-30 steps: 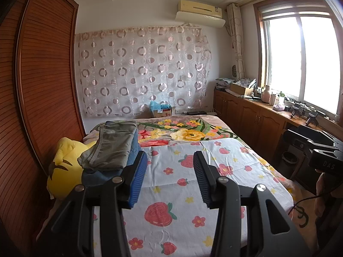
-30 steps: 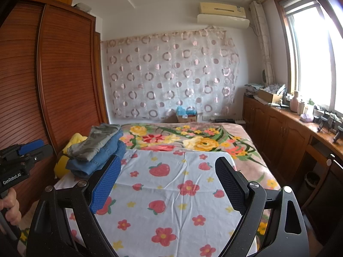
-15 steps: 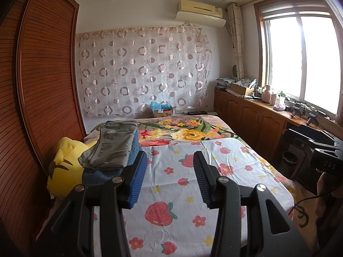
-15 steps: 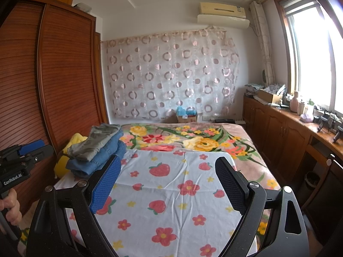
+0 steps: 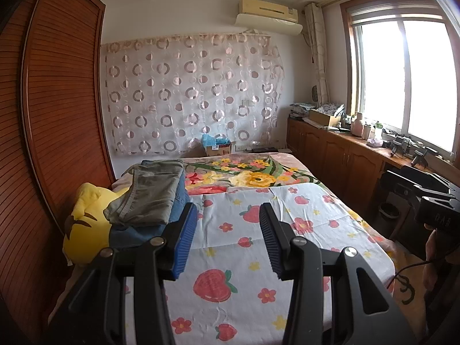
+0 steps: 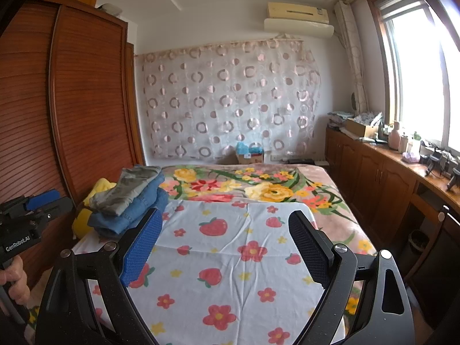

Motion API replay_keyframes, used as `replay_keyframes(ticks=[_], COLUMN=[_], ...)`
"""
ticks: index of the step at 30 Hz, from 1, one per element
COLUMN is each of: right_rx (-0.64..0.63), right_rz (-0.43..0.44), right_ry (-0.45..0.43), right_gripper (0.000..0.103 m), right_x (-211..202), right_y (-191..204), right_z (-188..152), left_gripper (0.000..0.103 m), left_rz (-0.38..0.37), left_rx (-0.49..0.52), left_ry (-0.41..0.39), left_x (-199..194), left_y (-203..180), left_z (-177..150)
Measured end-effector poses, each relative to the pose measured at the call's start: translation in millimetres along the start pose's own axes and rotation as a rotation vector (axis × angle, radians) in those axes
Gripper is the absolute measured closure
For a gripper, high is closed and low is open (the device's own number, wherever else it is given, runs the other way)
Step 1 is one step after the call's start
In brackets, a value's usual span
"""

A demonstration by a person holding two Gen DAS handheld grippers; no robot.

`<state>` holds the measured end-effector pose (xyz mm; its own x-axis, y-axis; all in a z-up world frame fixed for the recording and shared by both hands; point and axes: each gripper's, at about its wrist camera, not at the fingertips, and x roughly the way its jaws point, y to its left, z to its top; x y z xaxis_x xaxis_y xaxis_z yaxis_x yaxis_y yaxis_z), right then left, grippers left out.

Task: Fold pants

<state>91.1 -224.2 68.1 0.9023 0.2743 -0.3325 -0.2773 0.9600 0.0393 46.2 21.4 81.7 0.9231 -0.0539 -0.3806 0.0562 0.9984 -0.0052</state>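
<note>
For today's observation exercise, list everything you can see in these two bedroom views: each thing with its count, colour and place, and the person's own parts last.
folded pants: a stack of at least two, grey-green on blue denim, left side of the bed
plush toy: one, yellow, under the stack's left edge
strawberry sheet: one, white with red print, near half of the bed
floral blanket: one, pink with yellow flowers, far half
wardrobe: one, brown wood, left wall
ring-patterned curtain: one, pale pink, back wall
air conditioner: one, cream, above the curtain
cabinets: one row, brown, under the window
window: one, bright, right wall
left hand-held gripper: one, black with blue pads, open, nothing between them
right hand-held gripper: one, same colours, wide open
hand: one, on the left gripper's handle
</note>
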Motion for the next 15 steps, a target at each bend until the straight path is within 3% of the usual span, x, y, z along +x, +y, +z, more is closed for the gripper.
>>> replay_keyframes(ticks=[15], right_rx=[-0.001], right_rz=[0.000], right_ry=[0.001], right_gripper=[0.012], right_x=[-0.1], right_y=[0.0], right_z=[0.5], left_gripper=[0.058], left_rz=[-0.001], left_rx=[-0.001], left_ry=[0.001], left_x=[0.4], left_y=[0.9], left_z=[-0.6])
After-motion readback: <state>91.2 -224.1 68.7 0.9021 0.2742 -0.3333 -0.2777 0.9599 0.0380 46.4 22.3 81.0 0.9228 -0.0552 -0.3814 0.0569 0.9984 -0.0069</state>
